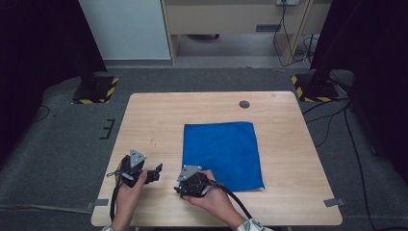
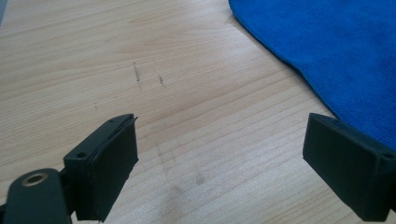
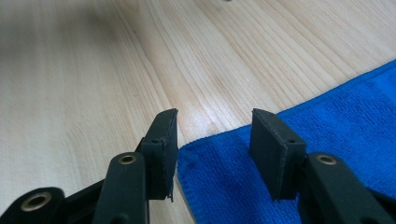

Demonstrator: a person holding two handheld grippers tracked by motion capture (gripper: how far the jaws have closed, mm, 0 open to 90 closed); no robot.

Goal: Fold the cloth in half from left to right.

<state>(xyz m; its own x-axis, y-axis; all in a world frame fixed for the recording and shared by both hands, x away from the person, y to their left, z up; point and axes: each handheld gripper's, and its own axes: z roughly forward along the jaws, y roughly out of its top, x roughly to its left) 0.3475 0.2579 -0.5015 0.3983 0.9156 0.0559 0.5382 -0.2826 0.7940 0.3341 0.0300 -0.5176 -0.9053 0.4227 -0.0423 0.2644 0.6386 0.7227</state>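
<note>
Blue cloth (image 1: 223, 155) lies flat on the table (image 1: 154, 115), its near left corner (image 3: 187, 151) between and just under the right gripper (image 3: 214, 140) pads. Jaws half apart, nothing pinched yet; the corner's edge runs away to the right of the fingers. Right hand (image 1: 211, 195) low at that corner, clearly the nearer one. Left gripper (image 1: 153, 173) sits apart, jaws wide, cloth edge beyond its right finger (image 2: 348, 163), bare wood between the pads.
</note>
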